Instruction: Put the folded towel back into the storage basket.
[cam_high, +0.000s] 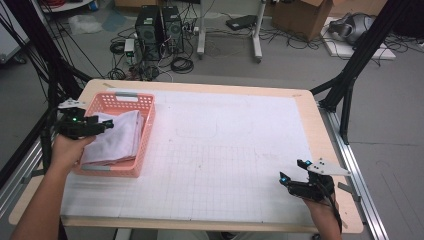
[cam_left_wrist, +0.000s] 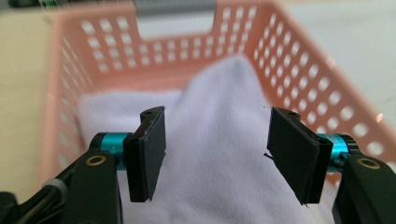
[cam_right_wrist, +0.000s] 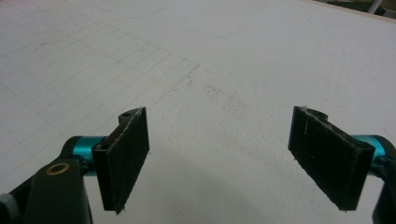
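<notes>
Pink basket (cam_high: 146, 131) walls ring the white cloth (cam_high: 116, 137) below the left tool (cam_high: 102, 124).

Left hand-held gripper (cam_high: 103, 125) and right one (cam_high: 291, 174) (both agape)

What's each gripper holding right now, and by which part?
Nothing. The left gripper is open above the white cloth in the pink basket, fingers clear of it. The right gripper is open over the table.

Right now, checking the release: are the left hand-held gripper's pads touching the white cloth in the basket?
Apart. The left gripper view shows the left hand-held gripper with open jaws, both pads clear of the white cloth lying in the pink basket.
</notes>
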